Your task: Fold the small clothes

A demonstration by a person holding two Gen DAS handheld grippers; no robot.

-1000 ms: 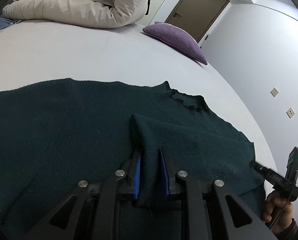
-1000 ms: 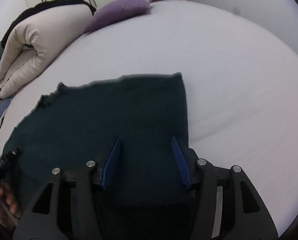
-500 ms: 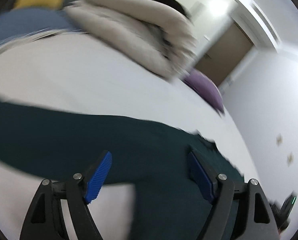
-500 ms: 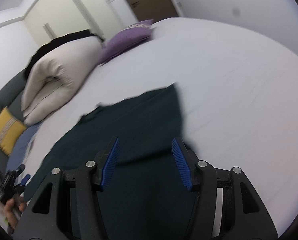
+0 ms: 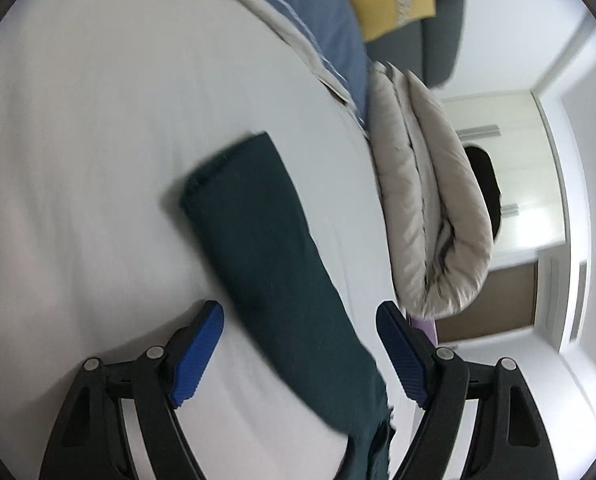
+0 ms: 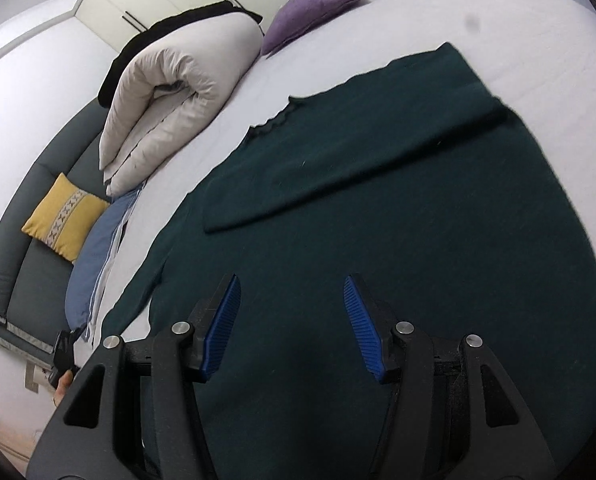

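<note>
No writing shows on the dark green sweater (image 6: 398, 200).

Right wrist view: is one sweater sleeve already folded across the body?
Yes, one sleeve lies diagonally across the dark green sweater.

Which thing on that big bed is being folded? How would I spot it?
Look at the wide white bed. The dark green sweater lies flat in its middle, one sleeve folded across it. The rolled beige duvet and purple cushion sit farther back.
</note>
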